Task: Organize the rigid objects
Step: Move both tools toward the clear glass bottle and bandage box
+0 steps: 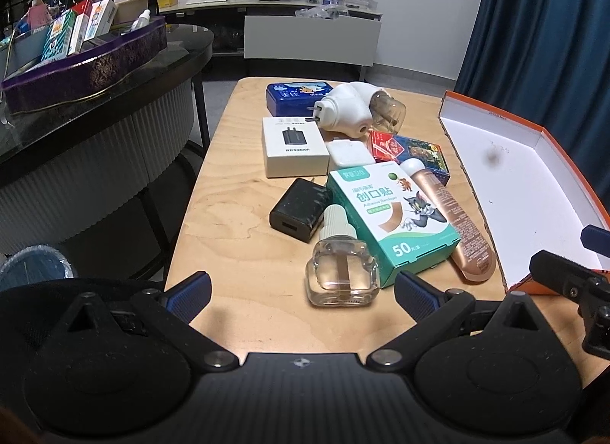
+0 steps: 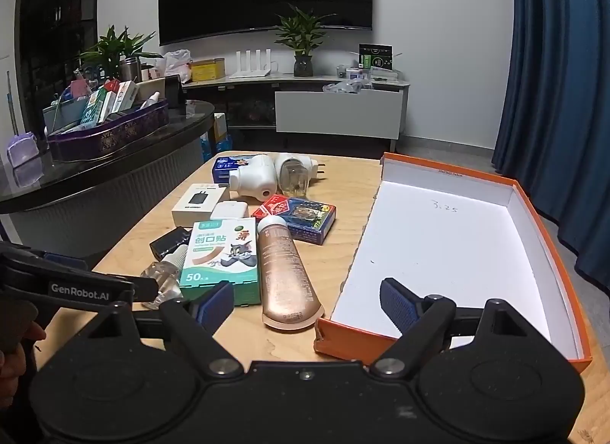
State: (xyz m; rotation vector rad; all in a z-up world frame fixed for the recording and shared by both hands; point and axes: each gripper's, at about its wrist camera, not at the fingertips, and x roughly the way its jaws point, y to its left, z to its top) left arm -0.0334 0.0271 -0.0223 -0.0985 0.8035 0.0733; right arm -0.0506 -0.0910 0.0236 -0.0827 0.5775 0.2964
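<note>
On the pale wooden table (image 1: 236, 238), left view: clear glass refill bottle (image 1: 343, 272), lying flat just ahead of the wide-open, empty left gripper (image 1: 303, 291); white cap pointing away. A grip across the body is advised.

Right view: right gripper (image 2: 307, 306) likewise agape, poised over the near corner of the empty orange cardboard box (image 2: 549, 222); bottle (image 2: 162, 282) at left, long axis running up-right.

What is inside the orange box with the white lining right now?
Nothing yet: the orange cardboard box shows only its bare white floor with a handwritten mark. The right hand-held gripper covers its near edge, so that strip stays unseen.
</note>
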